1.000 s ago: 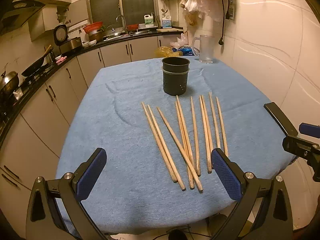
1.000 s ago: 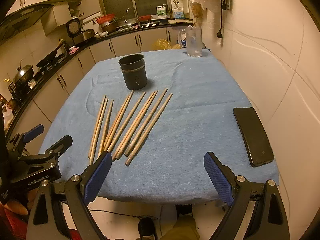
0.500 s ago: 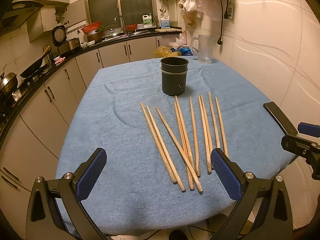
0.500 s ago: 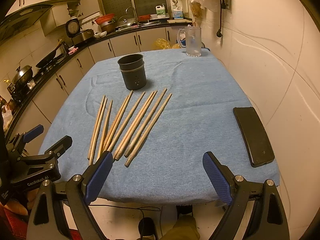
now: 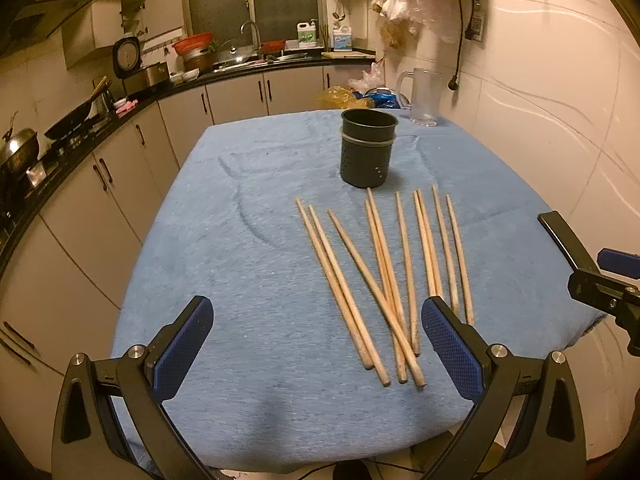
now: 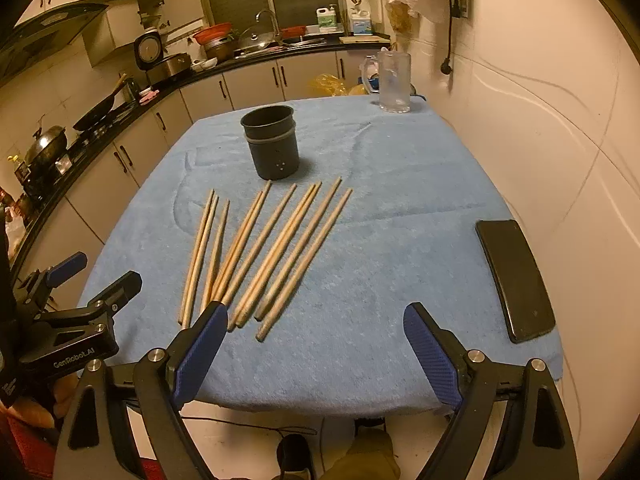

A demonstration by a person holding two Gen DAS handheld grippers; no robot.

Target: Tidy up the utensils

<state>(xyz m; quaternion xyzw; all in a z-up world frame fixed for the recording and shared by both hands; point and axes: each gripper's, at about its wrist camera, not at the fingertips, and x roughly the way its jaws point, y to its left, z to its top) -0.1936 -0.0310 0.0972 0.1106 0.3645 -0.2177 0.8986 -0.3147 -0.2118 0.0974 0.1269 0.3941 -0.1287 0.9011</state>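
Left wrist view is showing the left gripper (image 5: 318,338) gaping wide and holding nothing, while the chopsticks (image 5: 384,276) are lying lower right of centre, long axes running up-frame toward the holder (image 5: 367,152), which looks empty. Right wrist view is showing the right gripper (image 6: 314,354) likewise spread and empty, the chopsticks (image 6: 264,252) fanning just above its left finger (image 6: 200,350), a phone (image 6: 516,278) resting at right.

- The right hand-held gripper (image 6: 312,344) hangs with its jaws wide apart over the near edge of the blue-clothed counter (image 6: 400,208), holding nothing.
- Wooden chopsticks (image 6: 264,252) lie fanned near the middle.
- A dark perforated holder (image 6: 274,142) stands upright just beyond them.
- A black phone (image 6: 516,278) lies flat at right.
- The left hand-held gripper (image 6: 92,280) shows at near left, jaws parted.
- A clear mug (image 6: 394,82) stands at the far edge.
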